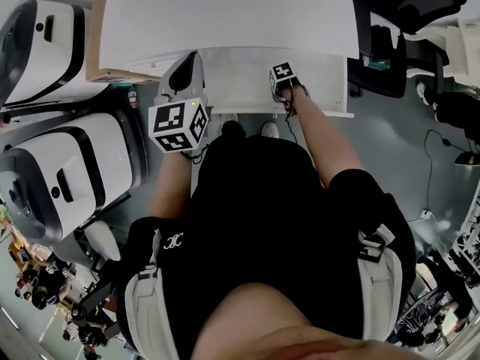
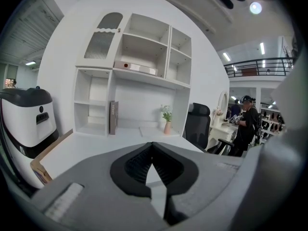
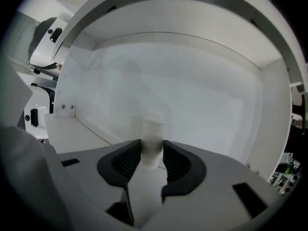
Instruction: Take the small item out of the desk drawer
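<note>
The step in hand is the grasp itself. The drawer (image 1: 240, 88) stands pulled out from under the front edge of the desk (image 1: 225, 21). The right gripper (image 1: 283, 77) reaches down into it, about midway along that edge. In the right gripper view, the small item (image 3: 153, 138), a white upright cylinder, sits between the jaws. Both pads press against its sides, so I judge the jaws closed on it. Its base is hidden behind the jaws, so I cannot tell whether it rests on the drawer floor or has been lifted off it. The drawer's white back wall rises close behind it.

The left gripper (image 1: 180, 118) hangs above the drawer's left end, near the front edge of the desk. Its jaws are closed tip to tip with nothing between them, and it takes no part in the grasp.

The next move calls for a straight lift that keeps the cylinder upright. It must rise high enough to clear the drawer's walls and the overhanging front edge of the desk before coming toward the person. The item is narrow and smooth, so it may twist or slip if the grip slackens.
</note>
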